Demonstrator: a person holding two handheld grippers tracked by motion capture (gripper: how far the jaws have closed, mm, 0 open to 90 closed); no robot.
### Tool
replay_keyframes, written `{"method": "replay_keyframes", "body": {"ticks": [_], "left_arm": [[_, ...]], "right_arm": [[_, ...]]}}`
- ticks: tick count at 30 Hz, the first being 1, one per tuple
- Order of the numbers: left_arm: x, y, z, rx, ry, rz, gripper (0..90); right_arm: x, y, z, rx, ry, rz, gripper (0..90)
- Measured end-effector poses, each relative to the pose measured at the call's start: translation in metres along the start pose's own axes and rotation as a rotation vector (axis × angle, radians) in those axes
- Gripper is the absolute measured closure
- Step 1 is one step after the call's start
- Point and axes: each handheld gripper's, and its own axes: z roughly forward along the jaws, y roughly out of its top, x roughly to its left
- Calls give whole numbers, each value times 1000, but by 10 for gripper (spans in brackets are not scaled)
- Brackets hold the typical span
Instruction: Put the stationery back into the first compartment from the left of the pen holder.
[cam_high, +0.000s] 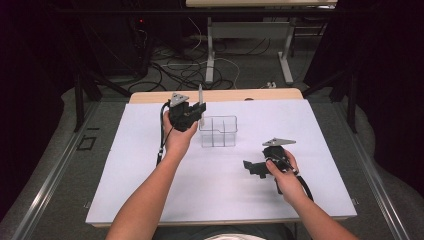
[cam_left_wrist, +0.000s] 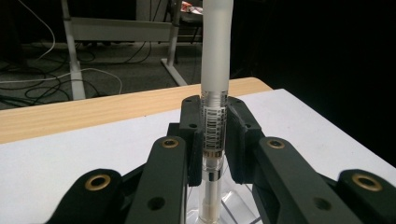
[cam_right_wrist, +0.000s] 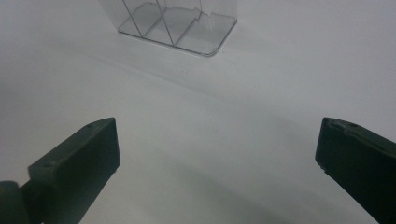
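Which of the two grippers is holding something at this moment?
The left gripper: its jaws are shut on an upright pen beside the clear divided organizer. The right gripper has its jaws wide apart, nothing between them, above the white table cover.

Seen from the fixed high camera above my side, the white counter (cam_high: 220, 195) stretches forward and down. The camera on my left gripper (cam_left_wrist: 212, 140) looks level along its jaws, very close to the upright pen (cam_left_wrist: 214, 84), toward the far floor. My right gripper (cam_right_wrist: 217, 154) camera tilts down, close above the counter. It shares the clear organizer (cam_right_wrist: 180, 28) ahead with the high view.
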Motion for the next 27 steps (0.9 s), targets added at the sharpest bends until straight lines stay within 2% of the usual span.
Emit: {"method": "replay_keyframes", "body": {"ticks": [1, 3, 9, 13, 16, 19, 23, 27], "left_arm": [[-1, 0, 1, 1, 0, 3, 791], [-3, -1, 5, 1, -2, -9, 792], [-6, -5, 15, 19, -2, 1, 791], [-5, -10, 23, 37, 3, -28, 791], [-5, -13, 26, 56, 10, -22, 791], [-4, -16, 29, 78, 15, 1, 791], [-5, -22, 32, 100, 16, -2, 791], [-7, -26, 34, 115, 19, 16, 791]], "right_arm": [[0, -1, 2, -25, 2, -4, 0], [0, -1, 3, -21, 4, -1, 0], [1, -2, 4, -16, 11, -10, 0], [1, -2, 4, -19, 16, 0, 0], [1, -2, 3, -11, 16, 0, 0], [1, -3, 4, -9, 18, 5, 0], [1, -3, 4, -5, 22, 4, 0], [2, -3, 4, -2, 25, -4, 0]]}}
